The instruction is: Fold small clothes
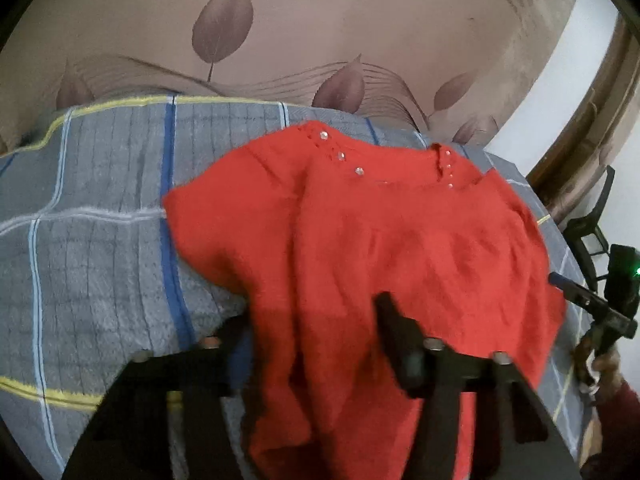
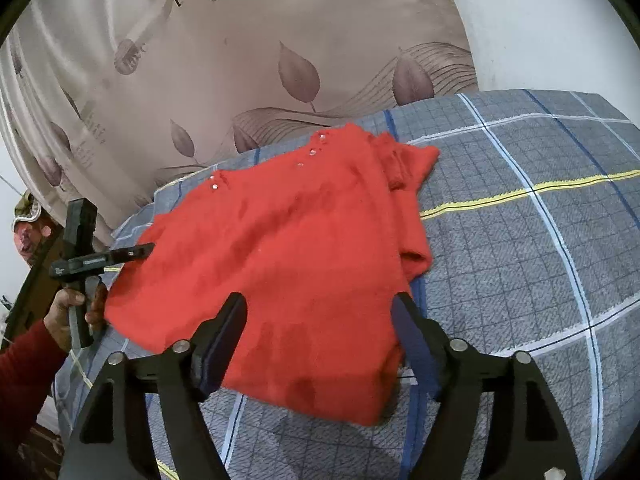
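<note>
One fuzzy red knit sweater (image 2: pixel 304 240), rumpled.

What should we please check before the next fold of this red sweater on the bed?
1. Right tongs open, with the hem of the red sweater between them unpinched: ok.
2. Left tongs gripping the sweater: cannot tell; fabric drapes across their fingers.
3. Sweater lying flat: not ok; the body is wrinkled and one sleeve is bunched.
4. Buttons facing up: ok.
5. Room on the plaid blanket beside the sweater: ok.
</note>
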Available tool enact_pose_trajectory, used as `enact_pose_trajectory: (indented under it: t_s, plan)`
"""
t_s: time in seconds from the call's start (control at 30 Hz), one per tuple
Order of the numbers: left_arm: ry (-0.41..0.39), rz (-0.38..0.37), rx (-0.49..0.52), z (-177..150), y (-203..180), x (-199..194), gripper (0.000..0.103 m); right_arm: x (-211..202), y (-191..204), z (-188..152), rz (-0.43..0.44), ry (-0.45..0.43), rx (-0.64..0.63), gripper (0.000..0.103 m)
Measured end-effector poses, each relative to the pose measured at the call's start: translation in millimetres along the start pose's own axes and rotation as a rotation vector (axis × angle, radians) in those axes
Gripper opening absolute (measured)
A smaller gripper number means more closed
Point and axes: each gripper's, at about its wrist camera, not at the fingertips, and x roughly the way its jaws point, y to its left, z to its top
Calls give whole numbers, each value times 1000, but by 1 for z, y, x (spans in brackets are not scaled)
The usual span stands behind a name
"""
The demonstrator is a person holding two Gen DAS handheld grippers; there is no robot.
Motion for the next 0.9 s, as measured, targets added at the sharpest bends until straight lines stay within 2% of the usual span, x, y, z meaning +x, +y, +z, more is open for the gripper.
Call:
enact_pose_trajectory:
  t_s: [0.07, 0.17, 0.37, 0.9]
  plan:
    - [-21, -4, -12, -2, 5, -1, 35, 1, -1, 1, -30, 2, 12, 87]
    - [-38, -11, -13, -4, 9, -2, 35, 4, -5, 2, -33, 10, 32, 87]
    - [-52, 70, 65, -5, -7, -1, 35, 7, -4, 2, -61, 29, 26, 87]
    - [-57, 134, 120, -8, -17, 1, 35, 11, 0, 2, -85, 43, 4, 90]
